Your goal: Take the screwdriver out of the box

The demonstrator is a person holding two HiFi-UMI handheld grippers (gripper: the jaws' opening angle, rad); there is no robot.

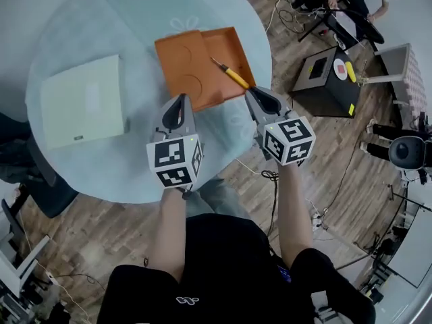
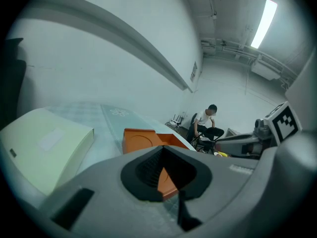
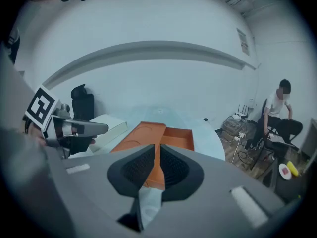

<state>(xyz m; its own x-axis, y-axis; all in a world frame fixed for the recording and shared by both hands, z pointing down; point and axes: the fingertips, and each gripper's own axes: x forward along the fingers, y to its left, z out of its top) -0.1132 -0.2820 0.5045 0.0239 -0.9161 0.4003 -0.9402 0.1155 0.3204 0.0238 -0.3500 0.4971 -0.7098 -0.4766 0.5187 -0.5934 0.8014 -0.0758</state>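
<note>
Right tool, screwdriver just ahead, on box

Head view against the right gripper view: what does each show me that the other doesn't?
Head view only: the yellow-handled screwdriver lying across the open orange box, its handle end close to the right hand-held gripper. Right gripper view only: that hand-held gripper's jaws drawn together with nothing between them; the screwdriver does not show there. Both: the orange box, the pale box, the left hand-held gripper and the round table.
</note>
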